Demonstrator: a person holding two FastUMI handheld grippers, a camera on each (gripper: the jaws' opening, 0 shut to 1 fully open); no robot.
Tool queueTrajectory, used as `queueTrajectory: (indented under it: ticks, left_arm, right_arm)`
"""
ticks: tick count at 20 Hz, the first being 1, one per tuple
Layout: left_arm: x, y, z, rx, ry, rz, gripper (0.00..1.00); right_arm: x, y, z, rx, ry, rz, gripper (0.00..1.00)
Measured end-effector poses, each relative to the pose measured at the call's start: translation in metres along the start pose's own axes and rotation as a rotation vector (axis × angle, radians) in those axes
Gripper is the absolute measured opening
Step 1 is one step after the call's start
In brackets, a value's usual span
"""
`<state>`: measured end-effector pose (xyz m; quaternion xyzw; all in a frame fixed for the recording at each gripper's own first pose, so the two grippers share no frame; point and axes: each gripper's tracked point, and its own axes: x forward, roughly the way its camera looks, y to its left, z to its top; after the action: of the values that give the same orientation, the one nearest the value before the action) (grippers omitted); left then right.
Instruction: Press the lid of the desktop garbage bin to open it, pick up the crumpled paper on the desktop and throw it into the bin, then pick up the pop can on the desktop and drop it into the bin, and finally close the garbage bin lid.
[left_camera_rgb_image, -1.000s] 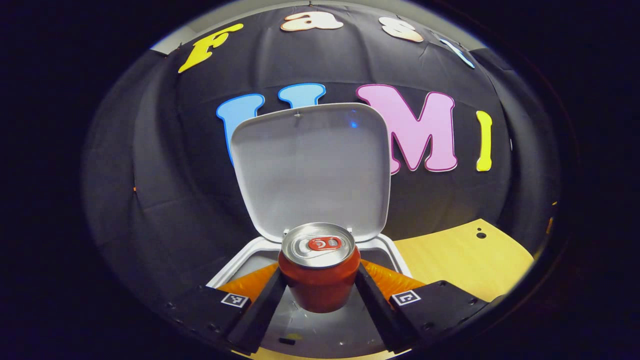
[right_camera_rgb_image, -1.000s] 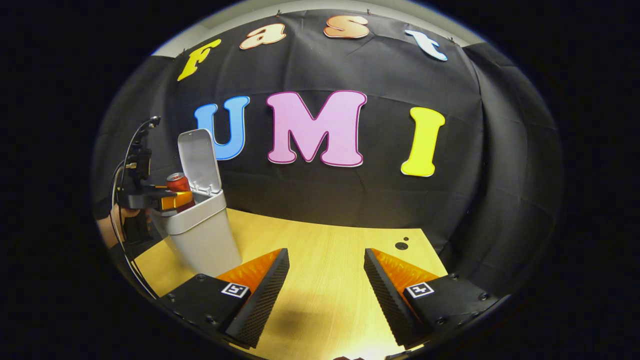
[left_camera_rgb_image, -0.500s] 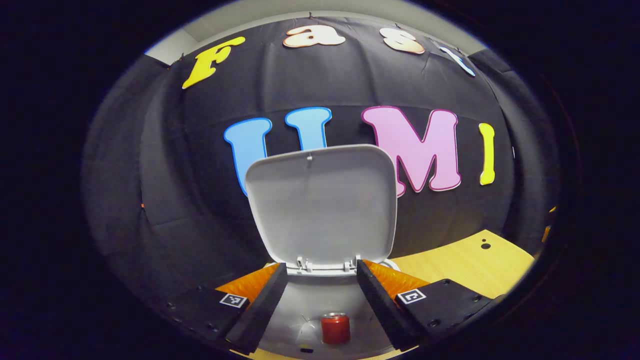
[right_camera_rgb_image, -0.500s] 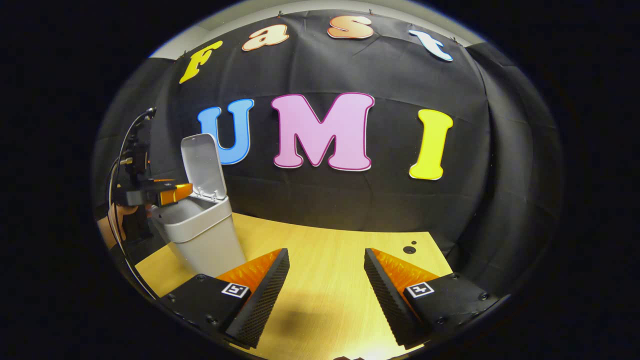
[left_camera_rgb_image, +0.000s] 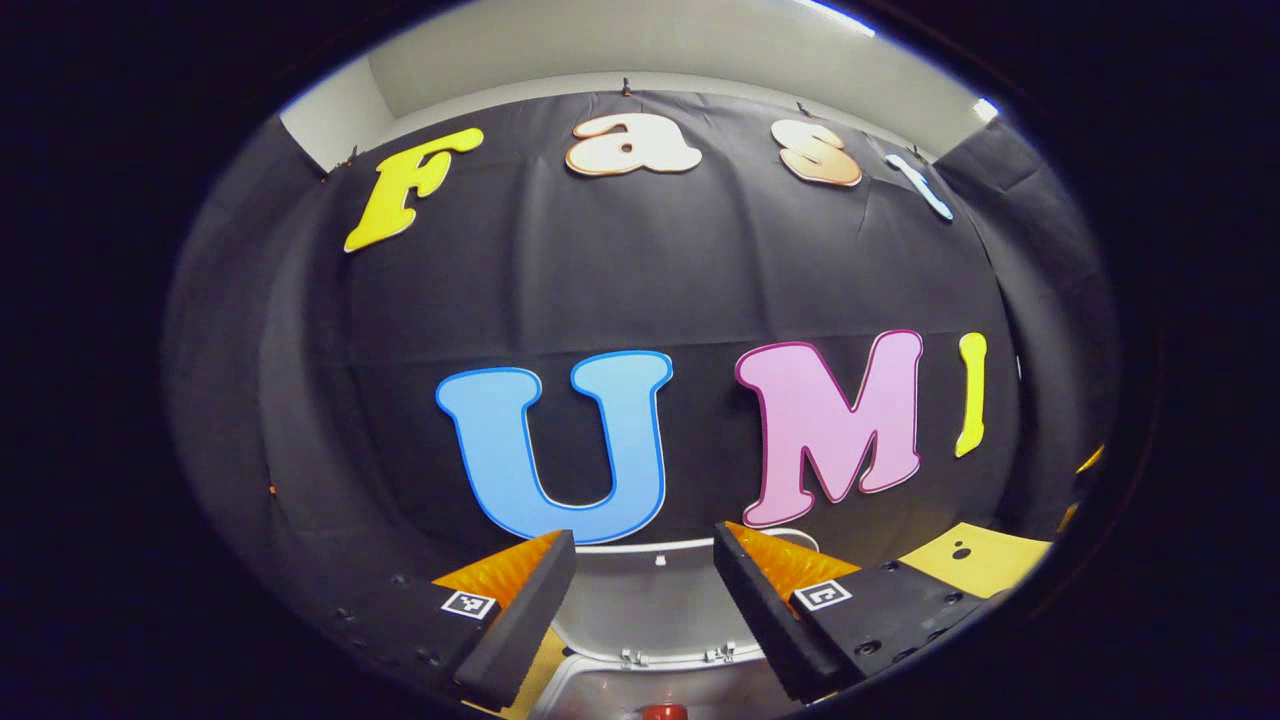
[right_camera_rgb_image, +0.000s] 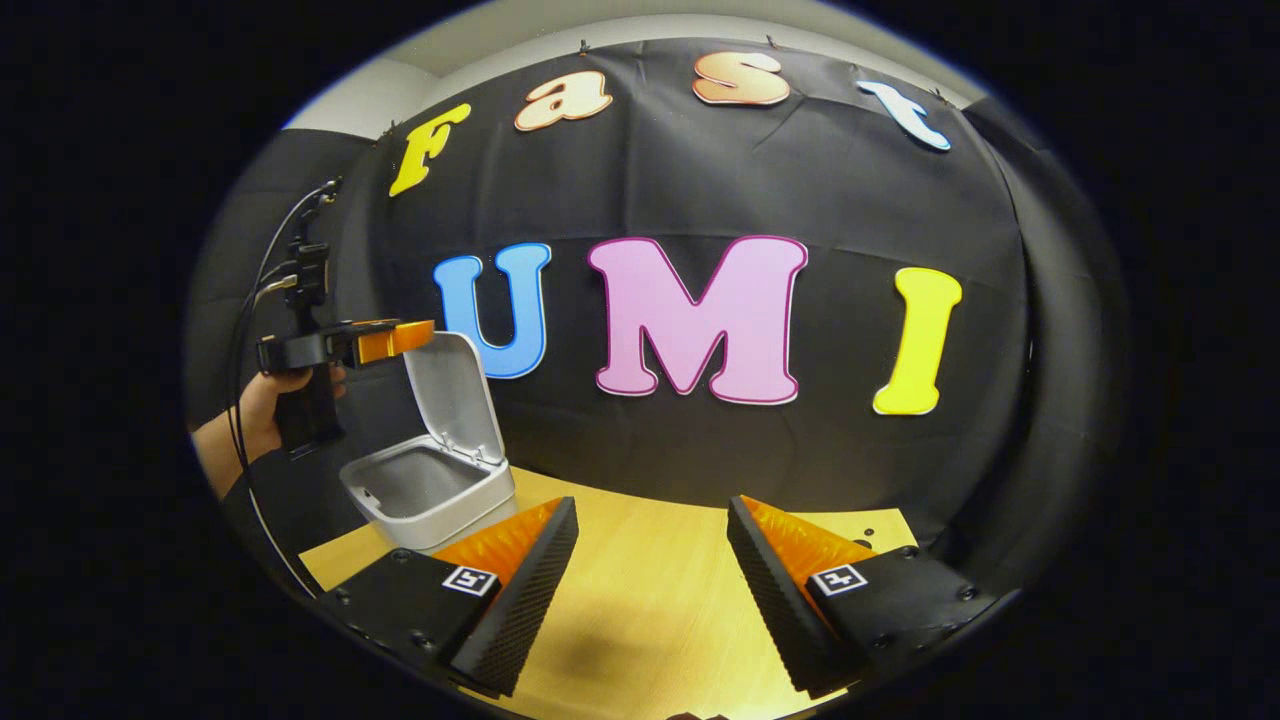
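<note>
In the right gripper view, a hand (right_camera_rgb_image: 262, 400) at the far left gripped the left tool (right_camera_rgb_image: 395, 340), which hung level above the bin (right_camera_rgb_image: 432, 492), its fingertips just at the top edge of the raised lid (right_camera_rgb_image: 455, 395). In the left gripper view that tool (left_camera_rgb_image: 640, 560) was released, its fingers spread with nothing between them. The white bin stood on the wooden desk (right_camera_rgb_image: 640, 590) near its left back corner, close to the black cloth wall. Its lid stood upright on hinges at the far side, and the mouth was uncovered. In the left gripper view the lid's top edge (left_camera_rgb_image: 690, 548) ran between the fingers, the hinges (left_camera_rgb_image: 675, 657) showed below it, and the red pop can (left_camera_rgb_image: 663, 711) lay down inside the bin at the bottom edge of the view. The crumpled paper could not be made out inside. Further right, the right tool (right_camera_rgb_image: 652, 545) was held over bare desk well apart from the bin, released and gripping nothing. A small dark hole (right_camera_rgb_image: 866, 534) marked the desk beyond its right finger.
</note>
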<state>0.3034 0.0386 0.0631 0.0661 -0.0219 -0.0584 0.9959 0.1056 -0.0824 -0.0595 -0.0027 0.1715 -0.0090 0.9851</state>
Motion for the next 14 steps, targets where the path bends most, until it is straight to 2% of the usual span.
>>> queueTrajectory:
  ticks: [4,8,14]
  left_arm:
    - [0.035,-0.007,0.013,0.003,-0.037,-0.058,0.92]
    - [0.053,-0.014,-0.009,-0.014,0.060,-0.104,0.92]
    - [0.013,-0.016,-0.028,-0.098,0.162,-0.127,0.96]
  right_arm:
    - [-0.004,-0.012,0.002,-0.027,0.009,-0.044,0.97]
    - [-0.009,-0.023,-0.018,-0.004,0.053,-0.070,0.97]
    - [-0.012,-0.040,-0.044,0.024,0.103,-0.107,0.97]
